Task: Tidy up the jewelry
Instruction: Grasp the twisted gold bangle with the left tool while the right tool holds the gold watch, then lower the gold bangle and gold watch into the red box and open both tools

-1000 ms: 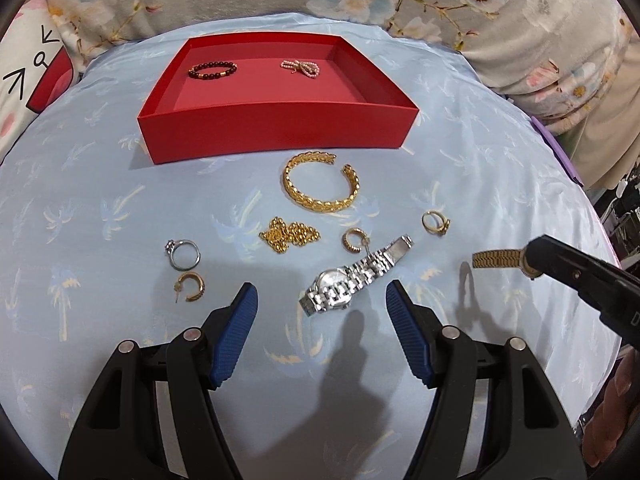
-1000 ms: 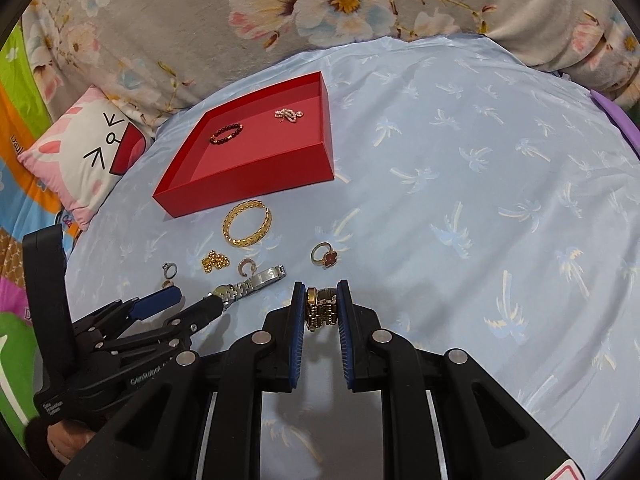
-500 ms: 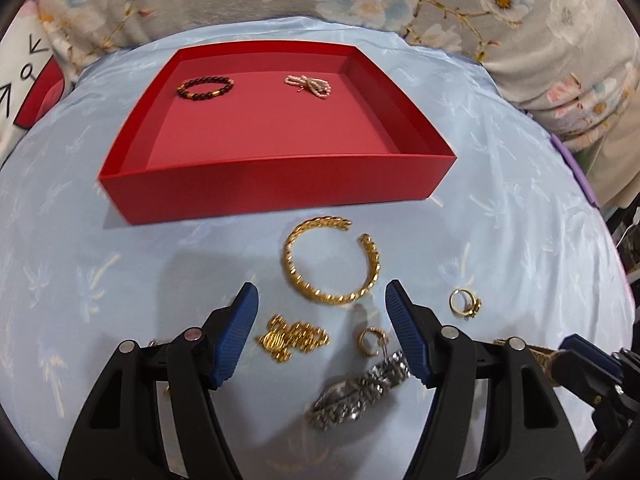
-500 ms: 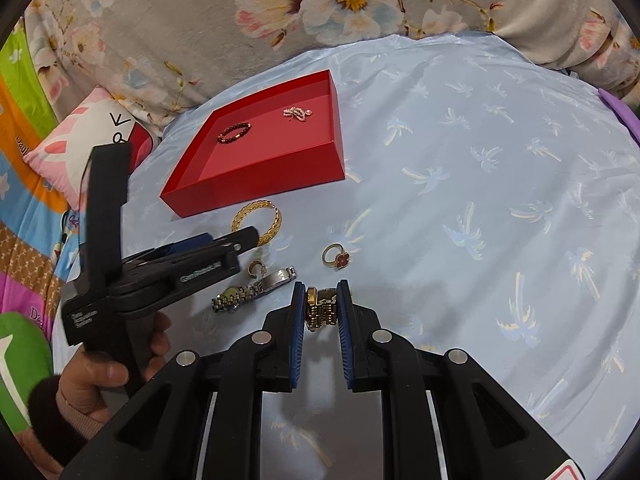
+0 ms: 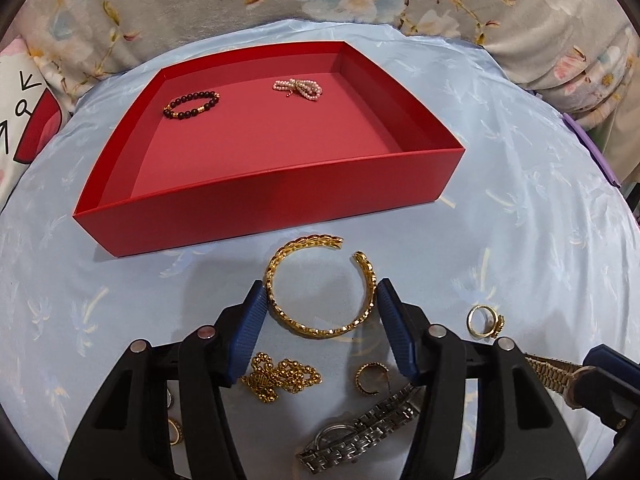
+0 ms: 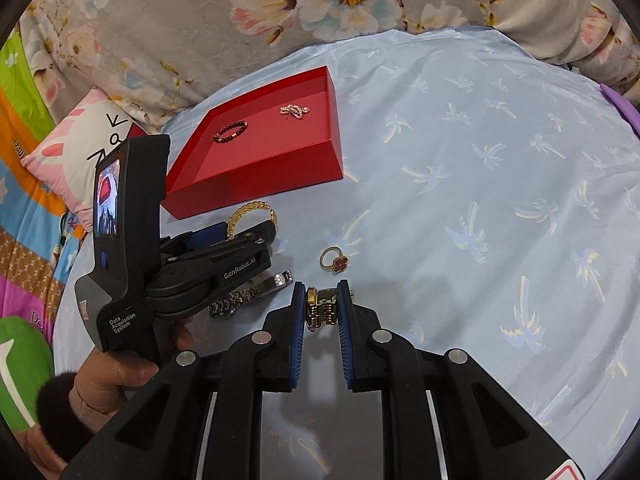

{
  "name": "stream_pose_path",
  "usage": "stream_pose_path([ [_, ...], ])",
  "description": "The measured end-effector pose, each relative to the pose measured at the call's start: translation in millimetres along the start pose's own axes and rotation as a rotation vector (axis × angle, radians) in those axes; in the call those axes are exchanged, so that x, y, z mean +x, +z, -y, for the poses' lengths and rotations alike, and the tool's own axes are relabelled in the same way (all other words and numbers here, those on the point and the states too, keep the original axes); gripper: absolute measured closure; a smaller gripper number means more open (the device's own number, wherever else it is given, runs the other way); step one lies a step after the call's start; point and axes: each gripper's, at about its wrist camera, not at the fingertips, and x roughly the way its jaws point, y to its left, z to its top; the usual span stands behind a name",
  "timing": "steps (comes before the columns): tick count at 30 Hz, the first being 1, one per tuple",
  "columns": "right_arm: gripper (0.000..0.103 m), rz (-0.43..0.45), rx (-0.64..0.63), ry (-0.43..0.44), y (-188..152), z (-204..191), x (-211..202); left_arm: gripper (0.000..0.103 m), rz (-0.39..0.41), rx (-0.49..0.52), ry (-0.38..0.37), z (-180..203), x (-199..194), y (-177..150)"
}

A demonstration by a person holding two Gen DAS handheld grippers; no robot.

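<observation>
My left gripper (image 5: 320, 304) is open, its blue pads on either side of a gold cuff bangle (image 5: 320, 286) lying just in front of the red tray (image 5: 280, 196). The tray holds a dark bead bracelet (image 5: 192, 105) and a pearl bow piece (image 5: 298, 88). My right gripper (image 6: 319, 298) is shut on a gold watch (image 6: 320, 308); its band also shows in the left wrist view (image 5: 552, 372). A gold chain (image 5: 280, 376), a small gold hoop (image 5: 370, 378) and a silver watch (image 5: 360, 436) lie under the left gripper.
A gold ring with a red clover (image 6: 336, 262) lies just ahead of the right gripper. More small rings (image 5: 174, 428) lie at the left, partly hidden. A floral blanket (image 6: 280, 12) and a cartoon pillow (image 6: 80, 148) border the blue sheet (image 6: 480, 200).
My left gripper has moved forward from over the silver watch to the gold bangle, near the tray. The right gripper has stayed shut on the gold watch, almost still.
</observation>
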Motion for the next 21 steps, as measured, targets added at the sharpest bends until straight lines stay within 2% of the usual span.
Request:
stream_pose_path([
  [5, 0.088, 0.003, -0.011, 0.006, 3, -5, -1, 0.049, -0.002, -0.035, -0.042, -5, -12, 0],
  [10, 0.088, 0.035, -0.042, 0.028, 20, -16, -9, 0.048, 0.031, -0.061, -0.076, -22, -47, 7],
  [16, 0.088, 0.115, -0.112, 0.087, 74, -42, -21, 0.048, 0.087, -0.093, -0.088, -58, -86, 39],
  [21, 0.088, 0.138, -0.131, 0.184, 136, -67, -7, 0.048, 0.151, -0.093, -0.055, -79, -93, 79],
])
